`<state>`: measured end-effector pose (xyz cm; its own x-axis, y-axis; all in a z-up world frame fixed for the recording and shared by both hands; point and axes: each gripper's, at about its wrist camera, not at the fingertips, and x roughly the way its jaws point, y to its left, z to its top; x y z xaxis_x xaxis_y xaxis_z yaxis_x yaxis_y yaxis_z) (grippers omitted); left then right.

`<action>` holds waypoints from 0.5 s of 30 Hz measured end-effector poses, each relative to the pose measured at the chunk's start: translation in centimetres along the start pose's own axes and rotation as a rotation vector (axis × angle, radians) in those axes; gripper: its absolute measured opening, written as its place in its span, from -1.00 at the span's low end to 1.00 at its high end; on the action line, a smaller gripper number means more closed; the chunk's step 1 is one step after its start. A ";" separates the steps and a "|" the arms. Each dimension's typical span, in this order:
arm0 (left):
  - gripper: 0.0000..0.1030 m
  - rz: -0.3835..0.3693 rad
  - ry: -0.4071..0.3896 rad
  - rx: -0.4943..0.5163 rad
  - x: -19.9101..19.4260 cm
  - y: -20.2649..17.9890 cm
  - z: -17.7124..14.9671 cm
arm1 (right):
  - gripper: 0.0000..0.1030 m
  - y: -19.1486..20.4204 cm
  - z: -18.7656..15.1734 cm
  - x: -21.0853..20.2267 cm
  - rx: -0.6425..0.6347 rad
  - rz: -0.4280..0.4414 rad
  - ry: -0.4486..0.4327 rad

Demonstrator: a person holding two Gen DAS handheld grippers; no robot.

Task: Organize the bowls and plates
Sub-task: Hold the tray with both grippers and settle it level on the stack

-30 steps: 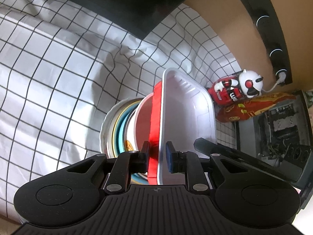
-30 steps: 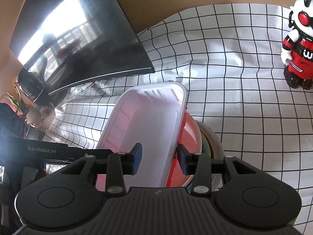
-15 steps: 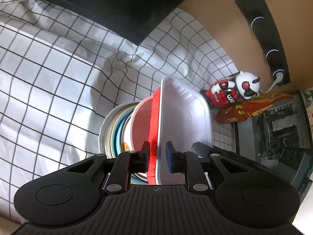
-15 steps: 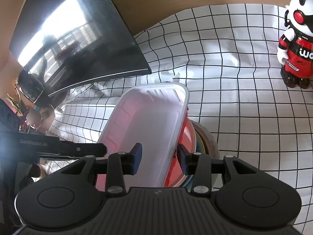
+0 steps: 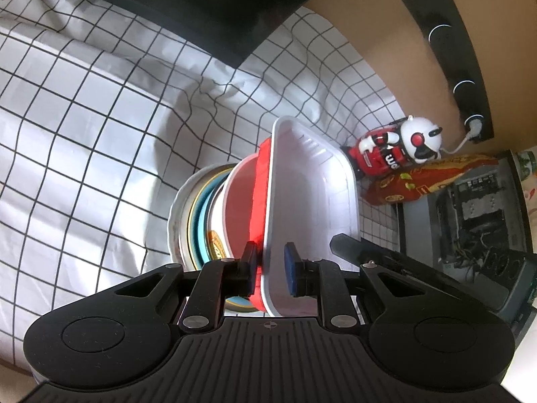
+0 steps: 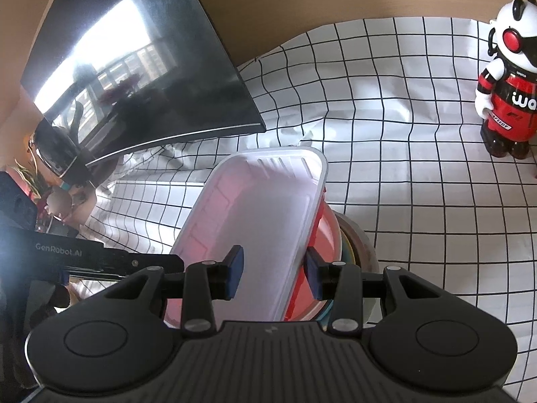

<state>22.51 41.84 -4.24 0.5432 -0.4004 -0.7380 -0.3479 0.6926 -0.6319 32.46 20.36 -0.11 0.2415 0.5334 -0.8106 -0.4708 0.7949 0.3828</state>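
Both grippers sit on the stack of dishes, one per side

Left gripper [image 5: 271,265]: jaws nearly closed, straddling the near wall of the white rectangular tray [image 5: 312,201] together with the rim of the red bowl [image 5: 241,208] beneath it. Outer pad is against the red rim, inner pad sits inside the tray. Reads as a pinch on tray wall plus bowl rim

Right gripper [image 6: 272,268]: jaws a bit wider, straddling the opposite long wall of the same white rectangular tray [image 6: 261,215]. One pad inside the tray, the other outside against the red bowl [image 6: 324,228]. Pad contact on the inside face can't be confirmed from the wrist view, the inner pad looks slightly off the wall

Stack, top to bottom as seen from the left wrist: white tray, red bowl, a white bowl [image 5: 214,221], blue and yellow-rimmed plates [image 5: 198,225], white plate [image 5: 178,215] at the base. Tray is tilted, not seated flat in the bowl

Whole stack sits over the white checked tablecloth [image 5: 84,127], between the dark monitor [image 6: 134,67] and the red-and-white robot toy [image 6: 510,80]. A red snack bag [image 5: 423,181] lies just beside the toy; the right gripper's arm [image 5: 402,258] shows in the left view, crossing behind the tray
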 end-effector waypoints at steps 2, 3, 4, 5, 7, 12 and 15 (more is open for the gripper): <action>-0.61 -0.002 0.000 0.000 0.0 0.0 0.0 | -0.22 0.0 0.0 0.0 0.002 0.000 0.000; -0.61 -0.003 0.000 -0.001 0.0 0.1 -0.1 | -0.22 0.0 0.0 0.0 0.002 0.000 0.000; -0.61 -0.001 -0.001 0.000 0.0 0.1 -0.1 | -0.22 0.0 0.0 0.0 0.002 -0.001 0.000; -0.61 -0.001 -0.004 0.002 0.0 0.1 -0.1 | -0.22 0.1 -0.1 0.0 0.001 -0.003 -0.001; -0.61 0.006 -0.022 0.017 -0.3 0.0 -0.1 | -0.22 0.1 -0.1 -0.1 0.002 -0.003 -0.004; -0.61 0.006 -0.063 0.042 -1.4 -0.4 -0.2 | -0.22 0.0 0.0 -0.5 0.008 -0.014 -0.025; -0.61 -0.006 -0.062 0.048 -1.4 -0.5 0.0 | -0.22 0.2 0.1 -0.5 0.012 -0.026 -0.035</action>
<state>21.93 42.08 -2.84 0.5918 -0.3682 -0.7171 -0.3077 0.7190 -0.6232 32.36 20.23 0.44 0.2830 0.5223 -0.8045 -0.4537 0.8119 0.3674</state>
